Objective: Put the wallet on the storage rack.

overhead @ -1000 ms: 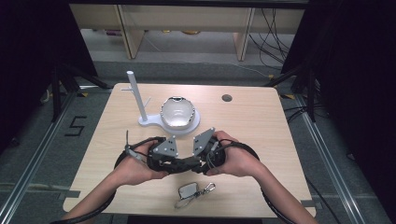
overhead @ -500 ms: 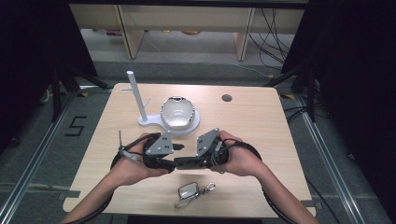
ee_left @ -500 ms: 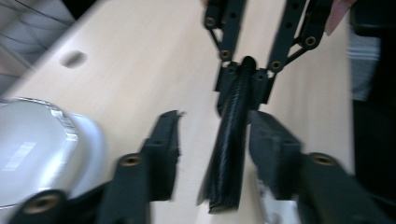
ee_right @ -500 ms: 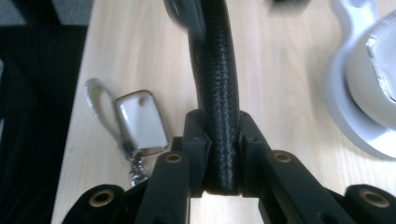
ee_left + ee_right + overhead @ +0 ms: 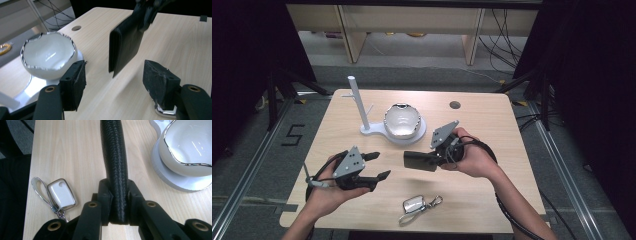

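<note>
High view: right gripper (image 5: 428, 161) clamps a black wallet (image 5: 419, 160) above the table (image 5: 492, 130); left gripper (image 5: 377, 166) has just been opening, nothing between its jaws. Left gripper view: wallet (image 5: 125, 42) hangs ahead, its top cut off, blurred. Right gripper view: wallet (image 5: 115, 167) pinched, far end cropped; key fob (image 5: 61, 193) beside.
</note>
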Available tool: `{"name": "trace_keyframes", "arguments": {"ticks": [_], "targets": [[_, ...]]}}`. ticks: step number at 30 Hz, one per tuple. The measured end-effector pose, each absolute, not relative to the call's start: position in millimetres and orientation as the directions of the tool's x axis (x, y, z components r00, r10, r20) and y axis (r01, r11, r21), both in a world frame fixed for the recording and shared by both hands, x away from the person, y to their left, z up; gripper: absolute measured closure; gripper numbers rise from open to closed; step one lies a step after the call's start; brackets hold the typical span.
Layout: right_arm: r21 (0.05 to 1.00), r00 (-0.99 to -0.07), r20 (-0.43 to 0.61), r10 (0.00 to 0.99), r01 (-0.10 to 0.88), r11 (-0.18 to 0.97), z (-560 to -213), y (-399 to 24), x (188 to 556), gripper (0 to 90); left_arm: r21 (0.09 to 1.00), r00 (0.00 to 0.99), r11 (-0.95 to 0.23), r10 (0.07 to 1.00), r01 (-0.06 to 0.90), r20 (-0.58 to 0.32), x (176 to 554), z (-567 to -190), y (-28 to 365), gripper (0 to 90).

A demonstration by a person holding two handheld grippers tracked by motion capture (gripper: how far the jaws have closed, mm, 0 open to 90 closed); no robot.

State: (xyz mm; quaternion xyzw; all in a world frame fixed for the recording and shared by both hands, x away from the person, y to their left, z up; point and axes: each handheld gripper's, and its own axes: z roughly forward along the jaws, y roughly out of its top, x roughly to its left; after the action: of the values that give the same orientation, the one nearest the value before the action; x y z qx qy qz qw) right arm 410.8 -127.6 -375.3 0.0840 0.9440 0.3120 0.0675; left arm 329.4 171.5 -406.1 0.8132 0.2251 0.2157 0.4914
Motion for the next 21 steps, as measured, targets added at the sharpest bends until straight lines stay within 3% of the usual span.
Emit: {"name": "trace_keyframes", "arguments": {"ticks": [4,21], "targets": [[0.605,-0.974,-0.077,0.211,0.122,0.787,-373.0,-129.2,414.3,78.2,0.917,0.78,-0.344,0.622,0.203,0.061,320.5,-431.4,183.6,34.8],[0.665,-0.962,-0.101,0.253,0.124,0.736,-348.5,-129.1,435.9,78.2,0.924,0.707,-0.265,0.707,0.277,-0.009,317.1,-480.3,193.8,35.3]]}}
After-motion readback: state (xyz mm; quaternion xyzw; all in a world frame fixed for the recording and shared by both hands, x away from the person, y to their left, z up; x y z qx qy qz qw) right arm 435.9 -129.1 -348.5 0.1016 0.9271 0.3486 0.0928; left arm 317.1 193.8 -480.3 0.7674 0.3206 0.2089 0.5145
